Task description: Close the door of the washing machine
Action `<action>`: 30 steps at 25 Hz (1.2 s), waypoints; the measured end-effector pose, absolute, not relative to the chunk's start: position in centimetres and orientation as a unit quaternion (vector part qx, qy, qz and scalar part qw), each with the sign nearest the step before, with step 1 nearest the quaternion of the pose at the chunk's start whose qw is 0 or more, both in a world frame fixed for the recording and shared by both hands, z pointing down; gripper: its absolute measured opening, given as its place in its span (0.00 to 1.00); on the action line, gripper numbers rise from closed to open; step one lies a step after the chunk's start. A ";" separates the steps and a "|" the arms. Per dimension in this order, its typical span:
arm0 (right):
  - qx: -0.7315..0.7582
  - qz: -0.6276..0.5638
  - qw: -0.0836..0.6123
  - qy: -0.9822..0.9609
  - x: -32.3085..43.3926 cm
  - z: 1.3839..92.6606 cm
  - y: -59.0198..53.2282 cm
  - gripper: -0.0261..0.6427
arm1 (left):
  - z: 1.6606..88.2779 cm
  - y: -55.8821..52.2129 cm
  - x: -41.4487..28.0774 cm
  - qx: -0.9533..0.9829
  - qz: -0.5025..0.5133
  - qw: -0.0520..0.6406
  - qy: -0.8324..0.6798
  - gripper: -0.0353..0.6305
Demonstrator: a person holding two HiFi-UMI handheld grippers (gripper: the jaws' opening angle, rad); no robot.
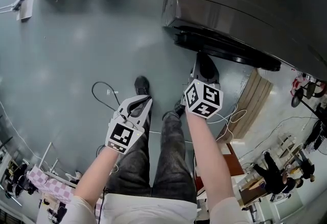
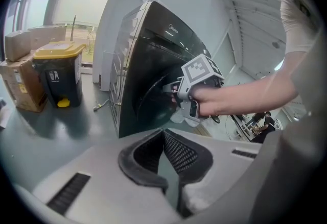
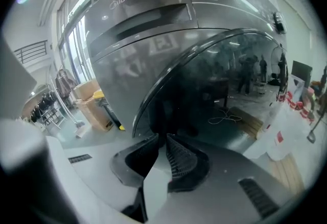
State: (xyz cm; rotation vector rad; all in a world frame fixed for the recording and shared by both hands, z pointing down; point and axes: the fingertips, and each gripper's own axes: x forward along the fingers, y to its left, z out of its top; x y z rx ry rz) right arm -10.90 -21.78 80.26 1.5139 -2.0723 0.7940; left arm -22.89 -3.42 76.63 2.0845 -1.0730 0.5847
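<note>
1. Black, grid-textured rubber pads fill the bottom of the left gripper view. The left gripper (image 2: 163, 133) has its wedge-shaped jaws pressed together with nothing between them, set in a matte grey moulded body.
2. On the right gripper (image 3: 164, 137) the same ribbed pads are drawn almost together. Only a thin slit shows at the tips, and nothing is seen clamped there. The tips sit right at the lower curve of the door, at its 6 o'clock.
3. That round, dark smoked-glass door (image 3: 225, 85) has a glossy black rim and bulges from the front of the brushed dark-grey metal washing machine (image 3: 148, 24). In the head view the machine fills 1 o'clock. The door's black edge juts out past its face, at 12 o'clock from the right gripper's cube of black-and-white square markers.
4. In the head view the left gripper hangs at 7 o'clock, well apart from the machine, over dark mottled trousers (image 1: 168, 156). Bare forearms (image 1: 204, 146) lead to both tools.
5. The smooth blue-grey floor (image 1: 76, 49) has a soft sheen. A thin black cable loop (image 1: 95, 86) lies at 9 o'clock of the left gripper, and a slatted pale wooden pallet (image 1: 254, 98) at 3 o'clock of the right one.
6. At 9 o'clock in the left gripper view stand a brown cardboard box (image 2: 20, 82) and a black plastic bin with a yellow lid (image 2: 60, 77).
</note>
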 end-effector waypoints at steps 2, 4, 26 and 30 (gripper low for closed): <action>0.549 0.287 0.227 -0.751 -11.0 80.1 -22.1 0.14 | 76.8 -3.4 -23.2 0.806 0.227 0.356 -0.416 0.07; 0.551 0.288 0.227 -0.750 -10.9 80.2 -22.3 0.13 | 77.1 -3.3 -23.5 0.804 0.229 0.357 -0.417 0.07; 0.509 0.263 0.249 -0.781 -10.8 77.4 -22.8 0.09 | 74.8 -5.6 -24.9 0.808 0.231 0.343 -0.421 0.07; 0.508 0.270 0.243 -0.781 -10.3 73.5 -21.1 0.09 | 71.3 -7.0 -24.9 0.816 0.231 0.327 -0.417 0.07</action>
